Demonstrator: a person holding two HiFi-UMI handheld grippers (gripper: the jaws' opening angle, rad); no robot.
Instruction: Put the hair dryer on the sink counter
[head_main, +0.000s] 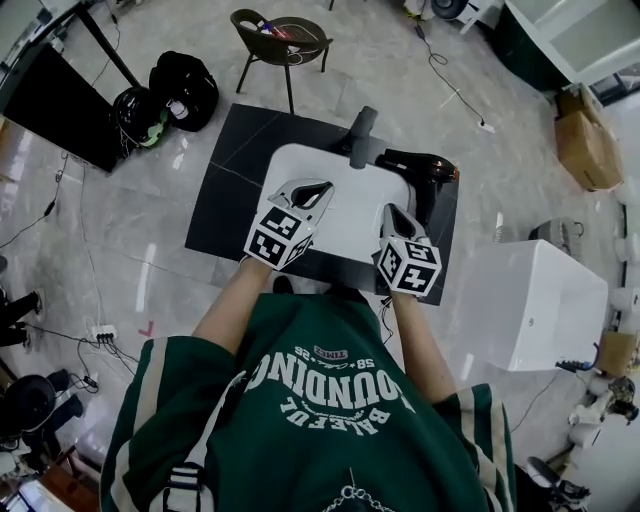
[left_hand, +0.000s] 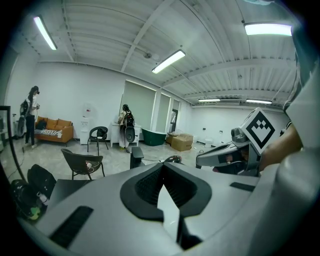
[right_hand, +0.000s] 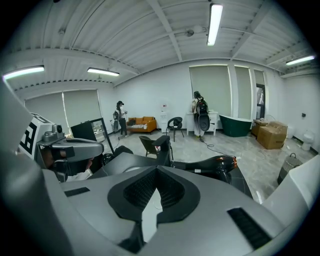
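The black hair dryer (head_main: 420, 168) with a copper ring lies on the far right part of the black sink counter (head_main: 228, 185), beside the white basin (head_main: 345, 205). It also shows in the right gripper view as the hair dryer (right_hand: 220, 162), ahead and to the right. My left gripper (head_main: 316, 187) hovers over the basin's left side, jaws shut and empty, as its own view of the left gripper (left_hand: 162, 167) confirms. Near the basin's front right my right gripper (head_main: 391, 211) is shut with nothing in it, short of the dryer. The right gripper (right_hand: 156, 171) points towards the counter.
A dark faucet (head_main: 360, 133) rises at the basin's far edge. A brown chair (head_main: 280, 40) and black bags (head_main: 180, 85) stand beyond the counter. A white tub (head_main: 530, 300) sits to the right, a cardboard box (head_main: 585, 150) farther off. Cables and a power strip (head_main: 100, 332) lie on the floor.
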